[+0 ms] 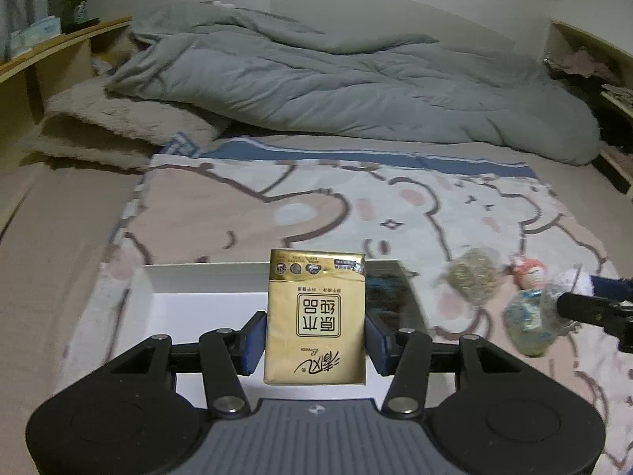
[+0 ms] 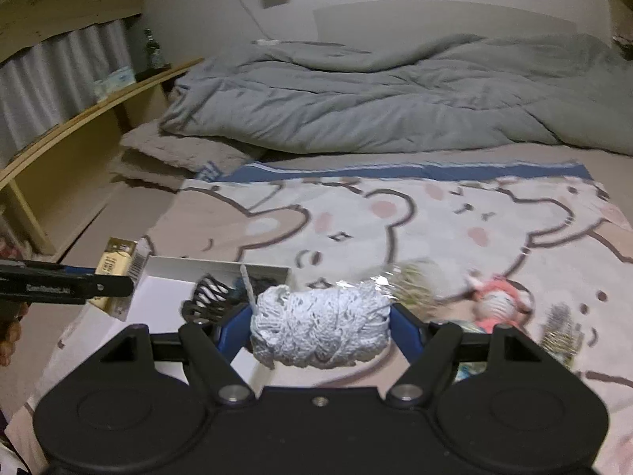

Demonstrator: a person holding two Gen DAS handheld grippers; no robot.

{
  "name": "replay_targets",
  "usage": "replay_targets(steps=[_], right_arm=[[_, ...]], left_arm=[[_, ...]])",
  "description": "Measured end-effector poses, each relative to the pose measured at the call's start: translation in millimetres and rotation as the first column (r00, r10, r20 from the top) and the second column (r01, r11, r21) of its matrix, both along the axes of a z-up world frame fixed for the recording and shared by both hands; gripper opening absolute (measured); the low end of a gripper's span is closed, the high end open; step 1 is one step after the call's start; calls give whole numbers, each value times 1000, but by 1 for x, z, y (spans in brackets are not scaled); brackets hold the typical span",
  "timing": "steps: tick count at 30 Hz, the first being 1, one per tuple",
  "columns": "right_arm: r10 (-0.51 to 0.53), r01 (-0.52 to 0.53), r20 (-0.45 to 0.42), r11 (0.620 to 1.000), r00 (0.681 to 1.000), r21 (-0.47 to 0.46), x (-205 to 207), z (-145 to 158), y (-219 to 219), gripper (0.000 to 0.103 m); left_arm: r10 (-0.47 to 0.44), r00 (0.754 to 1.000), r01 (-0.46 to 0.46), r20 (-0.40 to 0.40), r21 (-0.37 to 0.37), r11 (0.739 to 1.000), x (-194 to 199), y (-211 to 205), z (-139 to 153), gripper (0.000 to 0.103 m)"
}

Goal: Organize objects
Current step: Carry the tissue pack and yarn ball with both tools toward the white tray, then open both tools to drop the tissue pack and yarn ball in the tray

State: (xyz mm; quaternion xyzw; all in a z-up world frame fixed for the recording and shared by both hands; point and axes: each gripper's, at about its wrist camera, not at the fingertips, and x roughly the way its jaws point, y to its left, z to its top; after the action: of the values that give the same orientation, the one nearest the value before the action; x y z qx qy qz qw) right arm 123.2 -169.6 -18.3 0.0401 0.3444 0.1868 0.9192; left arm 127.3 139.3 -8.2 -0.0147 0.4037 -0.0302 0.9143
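The white tray [image 1: 205, 277] on the bear-print blanket [image 1: 316, 206] serves as the landmark. The left claw [image 1: 314, 336] is clamped on a gold tissue pack [image 1: 315, 316], its blue pads pressed to the pack's two long sides; the pack stands upright, lifted over the tray's open white floor. Along the tray's right edge lies something dark and patterned, too blurred to name. Right of the tray, on the blanket, sit a greenish-gold yarn ball [image 1: 470, 277], a small pink doll [image 1: 528, 273] and a blue-green wrapped ball [image 1: 526, 328], all close together. The right claw [image 2: 321, 332] is clamped on a white yarn ball [image 2: 320, 326], held just to the right of the tray's near corner, above the blanket. In the right wrist view a black-and-white netted thing [image 2: 207, 297] lies inside the tray near its far wall. Behind the tray, across the bed, a grey duvet [image 1: 336, 87] is heaped.
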Motion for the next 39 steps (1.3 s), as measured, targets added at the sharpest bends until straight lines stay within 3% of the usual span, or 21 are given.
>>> replay_targets(steps=[9,17,23,33,35,36,37,38,39], right_arm=[[113,-111,40,993,993,-44,12,-3,64,76],[261,-255,57,963,964,-90,32,-17,124,76],[375,-363,48,918,926,-160,43,-34,170,76],[555,-526,26,802,832,-281,44,-64,234,76],[564,-530,35,795,825,-295,45,-67,242,77],[565,-528,48,795,824,-300,45,-68,244,79],[568,-526,62,794,821,-303,46,-70,246,90],[563,-516,75,797,823,-316,46,-71,248,97],[550,-495,90,801,830,-336,45,-72,248,97]], left_arm=[[25,999,-21,-43,83,996,21,38,-20,53],[69,995,-65,-70,56,996,36,65,-45,53],[94,992,-86,-90,86,993,46,82,-62,53],[113,991,-107,-70,85,991,54,93,-73,53],[122,992,-118,-43,89,989,55,93,-73,57],[133,991,-130,-29,97,987,56,93,-73,64],[147,989,-143,-25,108,984,57,93,-73,81],[155,988,-151,-23,118,981,57,93,-73,85],[155,988,-151,-22,124,981,56,93,-73,85]])
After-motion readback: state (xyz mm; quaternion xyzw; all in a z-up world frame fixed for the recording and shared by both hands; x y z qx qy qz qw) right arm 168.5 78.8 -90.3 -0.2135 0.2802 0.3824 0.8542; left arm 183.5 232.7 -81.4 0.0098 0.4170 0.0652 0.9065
